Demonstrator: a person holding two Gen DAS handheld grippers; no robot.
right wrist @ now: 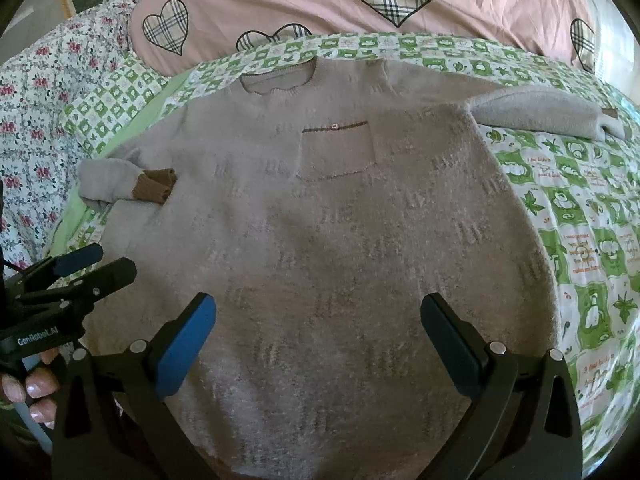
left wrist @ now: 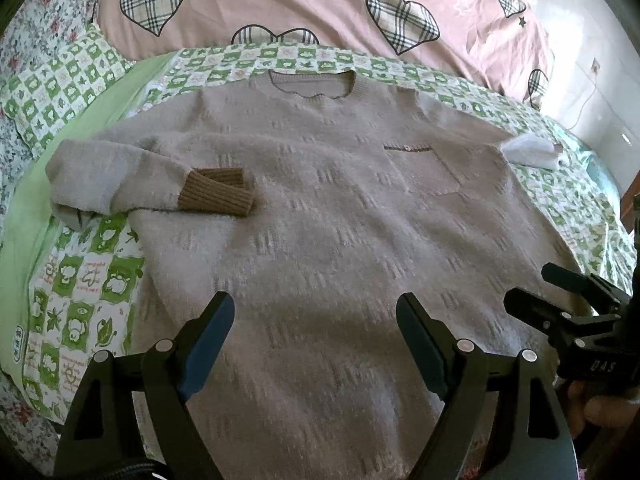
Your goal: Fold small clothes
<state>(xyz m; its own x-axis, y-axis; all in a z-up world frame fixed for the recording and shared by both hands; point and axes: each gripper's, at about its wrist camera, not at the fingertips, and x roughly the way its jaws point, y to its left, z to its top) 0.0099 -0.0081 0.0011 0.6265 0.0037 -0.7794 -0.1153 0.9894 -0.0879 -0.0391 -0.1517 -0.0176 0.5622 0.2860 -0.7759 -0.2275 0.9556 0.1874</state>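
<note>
A beige knitted sweater (left wrist: 320,200) lies flat, front up, on the bed, collar at the far side, with a chest pocket (left wrist: 424,172). Its left sleeve is folded inward, brown cuff (left wrist: 218,196) resting on the body. The right sleeve (right wrist: 540,114) stretches out to the right. The sweater also fills the right wrist view (right wrist: 320,240). My left gripper (left wrist: 316,320) is open and empty above the lower part of the sweater. My right gripper (right wrist: 318,320) is open and empty above the hem too. Each gripper shows at the edge of the other's view.
A green-and-white checked sheet (left wrist: 80,280) covers the bed under the sweater. A pink quilt with plaid hearts (left wrist: 300,4) lies at the far side. A floral cloth (right wrist: 36,120) lies at the left. A white wall (left wrist: 592,60) is at the far right.
</note>
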